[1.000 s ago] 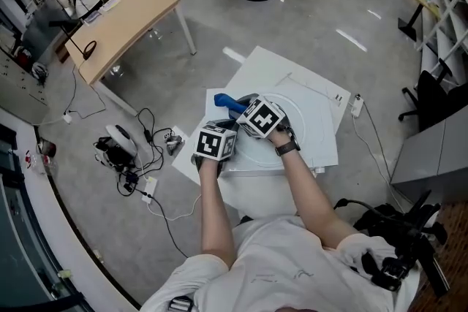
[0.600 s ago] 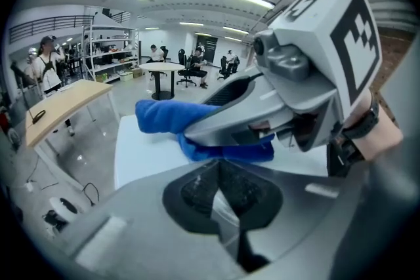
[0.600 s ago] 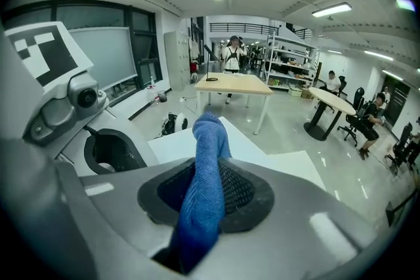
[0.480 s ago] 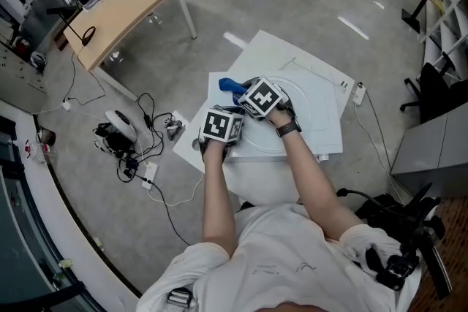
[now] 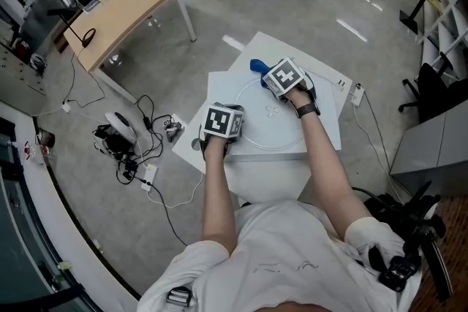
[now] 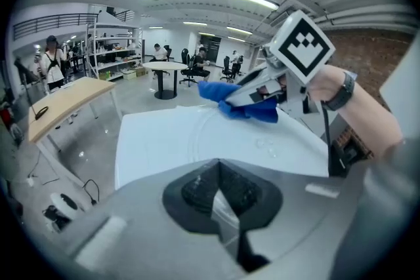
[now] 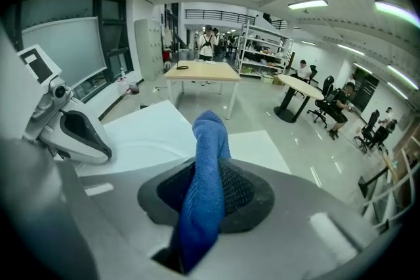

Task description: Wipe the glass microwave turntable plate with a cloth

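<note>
1. The glass turntable plate point(image 5: 254, 126) was seen lying flat on the white table top point(image 5: 327, 120), right in front of the person.
2. The left gripper point(image 6: 226, 206) was shut almost tight at the near edge of the plate. Something thin and clear was pinched between its jaws. It was likely the plate's rim, but that spot was not sharp in the view.
3. The right gripper point(image 7: 207, 188) was closed on a blue cloth point(image 7: 209, 138). The cloth was squeezed between the jaws, and its loose end stuck out past them.
4. The cloth was held over the far rim of the plate, well apart from the left gripper.
5. A few water drops point(image 5: 272, 111) were seen near the middle of the plate, so the wiping was judged to be only partly done.
6. For a good wipe, it was judged that the plate had to be held steady by the left gripper.
7. The loose end of the cloth had to be laid low and flat, so that only soft cloth touched the glass and not the hard jaws.
8. Slow round strokes across the drops were thought best. A hard push could make the plate slide or tip.
</note>
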